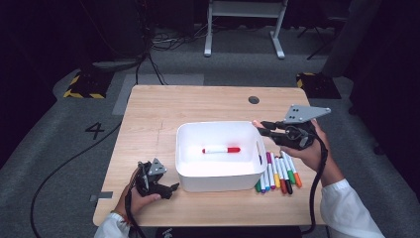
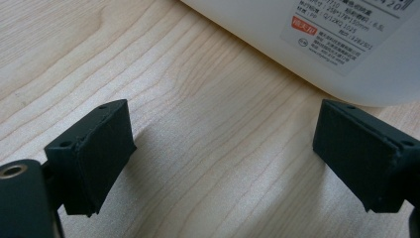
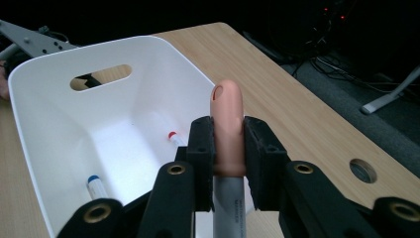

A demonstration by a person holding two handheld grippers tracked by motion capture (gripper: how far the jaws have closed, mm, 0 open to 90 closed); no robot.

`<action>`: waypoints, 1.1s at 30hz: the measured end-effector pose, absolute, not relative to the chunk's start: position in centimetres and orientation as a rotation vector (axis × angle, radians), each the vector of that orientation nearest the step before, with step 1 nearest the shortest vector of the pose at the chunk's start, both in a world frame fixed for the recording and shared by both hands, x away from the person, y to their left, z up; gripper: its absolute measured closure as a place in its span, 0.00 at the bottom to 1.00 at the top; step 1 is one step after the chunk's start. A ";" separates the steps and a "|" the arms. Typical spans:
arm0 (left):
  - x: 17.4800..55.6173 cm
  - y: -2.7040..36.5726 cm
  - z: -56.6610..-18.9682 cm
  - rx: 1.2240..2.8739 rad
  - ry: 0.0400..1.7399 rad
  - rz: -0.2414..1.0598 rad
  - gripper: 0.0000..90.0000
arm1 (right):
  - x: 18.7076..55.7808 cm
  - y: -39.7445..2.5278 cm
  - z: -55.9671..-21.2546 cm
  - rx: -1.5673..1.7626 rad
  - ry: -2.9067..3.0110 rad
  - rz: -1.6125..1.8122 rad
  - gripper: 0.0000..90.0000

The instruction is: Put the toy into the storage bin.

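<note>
A white bin (image 1: pixel 190 134) stands mid-table with a red-capped marker (image 1: pixel 221 149) lying in it. My right gripper (image 1: pixel 261 128) hovers at the bin's far right corner. In the right gripper view, that gripper (image 3: pixel 229 130) is shut on a peach-capped marker (image 3: pixel 227 101), cap pointing over the bin (image 3: pixel 44 114). Inside lie a red-ended marker (image 3: pixel 173 137) and a blue-ended marker (image 3: pixel 96 185). My left gripper (image 1: pixel 171 188) rests on the table at the bin's front left corner. In its own view it (image 2: pixel 223 134) is open over bare wood, near the bin's labelled wall (image 2: pixel 346 39).
A row of several coloured markers (image 1: pixel 280 174) lies on the table (image 1: pixel 148 114) just right of the bin, under my right hand. A round hole (image 1: pixel 253 99) sits near the table's far edge. Beyond the table are floor cables and a white stand (image 1: pixel 245 22).
</note>
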State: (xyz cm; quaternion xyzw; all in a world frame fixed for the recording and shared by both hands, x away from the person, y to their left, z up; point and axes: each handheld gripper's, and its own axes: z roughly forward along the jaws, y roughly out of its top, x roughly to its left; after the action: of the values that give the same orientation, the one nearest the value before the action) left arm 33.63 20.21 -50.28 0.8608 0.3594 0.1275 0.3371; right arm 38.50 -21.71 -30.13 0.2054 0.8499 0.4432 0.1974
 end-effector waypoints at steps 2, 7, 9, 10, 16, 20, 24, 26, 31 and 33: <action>33.6 20.2 -50.3 2.244 0.937 0.332 0.10 | 38.6 -20.8 -30.2 0.544 2.394 1.228 0.83; 33.6 20.2 -50.3 2.244 0.936 0.332 0.10 | 38.7 -18.7 -30.5 0.480 2.434 1.215 0.83; 33.6 20.2 -50.3 2.243 0.937 0.332 0.10 | 38.7 -18.1 -30.7 0.463 2.447 1.209 0.83; 33.6 20.2 -50.3 2.244 0.936 0.332 0.10 | 38.7 -17.8 -30.7 0.464 2.453 1.208 0.83; 33.6 20.2 -50.3 2.244 0.936 0.332 0.10 | 38.5 -15.8 -31.2 0.414 2.498 1.190 0.83; 33.6 20.2 -50.3 2.243 0.937 0.332 0.10 | 38.4 -14.6 -31.6 0.389 2.528 1.174 0.83; 33.6 20.2 -50.3 2.243 0.937 0.332 0.10 | 38.2 -13.4 -32.2 0.361 2.569 1.149 0.83; 33.6 20.2 -50.3 2.243 0.937 0.332 0.10 | 38.2 -12.9 -32.5 0.338 2.601 1.128 0.83; 33.6 20.2 -50.3 2.243 0.936 0.332 0.10 | 37.8 -11.6 -33.5 0.281 2.682 1.070 0.83; 33.6 20.2 -50.3 2.243 0.937 0.332 0.10 | 37.6 -11.3 -33.8 0.262 2.709 1.063 0.83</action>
State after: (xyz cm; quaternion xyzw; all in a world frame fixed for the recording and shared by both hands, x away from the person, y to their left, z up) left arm 33.62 20.20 -50.29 0.8606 0.3594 0.1275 0.3375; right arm 37.62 -11.32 -33.80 0.0890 0.9215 0.3617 0.1098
